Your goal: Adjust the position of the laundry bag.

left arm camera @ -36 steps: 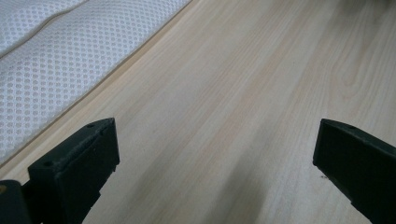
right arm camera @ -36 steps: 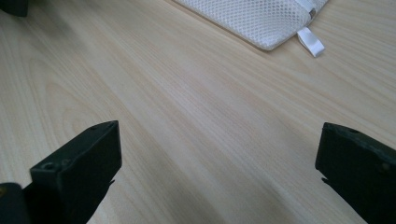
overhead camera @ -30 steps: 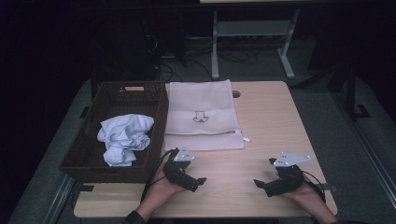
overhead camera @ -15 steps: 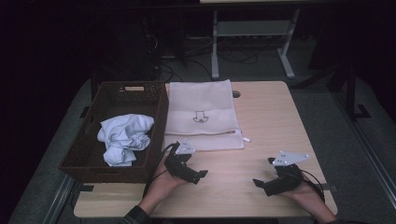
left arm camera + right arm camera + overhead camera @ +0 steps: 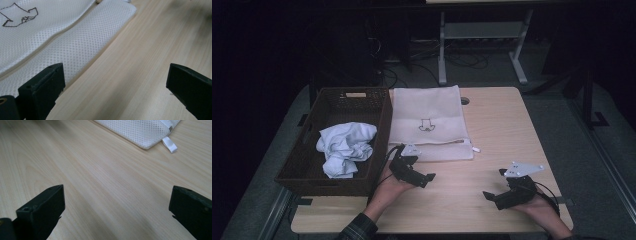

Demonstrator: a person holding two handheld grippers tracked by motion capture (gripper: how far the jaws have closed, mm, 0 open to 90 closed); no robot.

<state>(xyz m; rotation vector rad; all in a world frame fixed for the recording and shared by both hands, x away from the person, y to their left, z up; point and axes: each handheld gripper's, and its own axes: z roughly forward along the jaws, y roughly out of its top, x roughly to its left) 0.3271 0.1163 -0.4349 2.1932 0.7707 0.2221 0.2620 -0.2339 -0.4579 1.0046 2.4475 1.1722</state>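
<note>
High view: mesh laundry bag (image 5: 429, 122) lies flat at the tabletop's (image 5: 502, 125) far-centre, beside a wicker basket (image 5: 382, 125) holding crumpled white cloth (image 5: 344, 147). Left gripper (image 5: 424, 179) hovers near the bag's front edge; right gripper (image 5: 492, 194) near the front-right corner.
Left gripper view: jaws wide; bag hem (image 5: 82, 47) close. Best approach low, pinching one hem layer.
Right gripper view: jaws wide, empty; bag's corner loop (image 5: 169, 145) ahead.

I see the white mesh laundry bag (image 5: 430, 122) lying flat at the centre of the high view, zipper (image 5: 439, 143) running along its near edge (a small black line drawing (image 5: 18, 15) is printed mid-panel), its left edge just beside the wicker basket (image 5: 381, 145).
</note>
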